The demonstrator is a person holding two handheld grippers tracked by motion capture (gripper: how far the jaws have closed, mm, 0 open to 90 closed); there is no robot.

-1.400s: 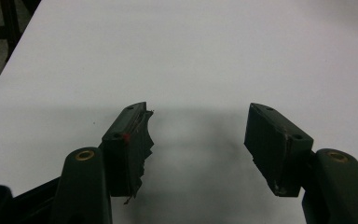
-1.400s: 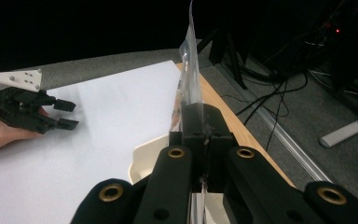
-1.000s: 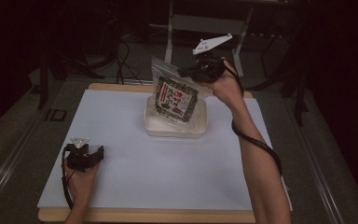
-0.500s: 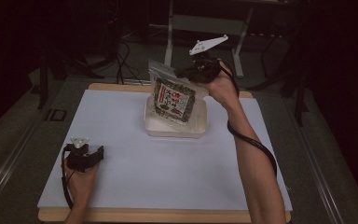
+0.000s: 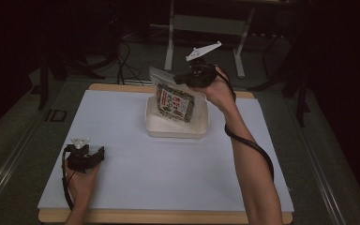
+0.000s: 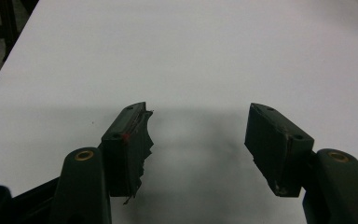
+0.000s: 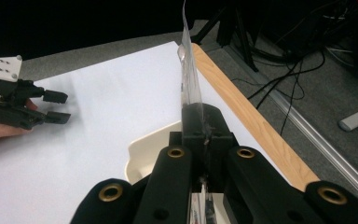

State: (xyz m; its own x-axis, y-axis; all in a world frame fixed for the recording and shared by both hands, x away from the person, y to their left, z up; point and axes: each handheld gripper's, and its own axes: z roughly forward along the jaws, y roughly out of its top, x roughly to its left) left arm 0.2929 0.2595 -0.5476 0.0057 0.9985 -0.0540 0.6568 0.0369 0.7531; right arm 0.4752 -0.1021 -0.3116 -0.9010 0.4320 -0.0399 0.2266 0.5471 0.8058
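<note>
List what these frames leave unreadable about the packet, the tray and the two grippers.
- Snack packet: print too small and dim in the high view; edge-on in the right gripper view, lower part behind the right gripper.
- White tray: inside partly screened by the packet; cut off by the jaws in the right gripper view.
- Left gripper: jaw tips too small and dark in the high view.

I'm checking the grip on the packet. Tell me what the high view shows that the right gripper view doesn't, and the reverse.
High view alone: the packet's printed face, hanging over the white tray, and the right hand.

Right gripper view alone: the right gripper's jaws pinched shut on the packet's clear top edge, seen edge-on.

Both: packet, tray, white table surface, and the left gripper resting open.
</note>
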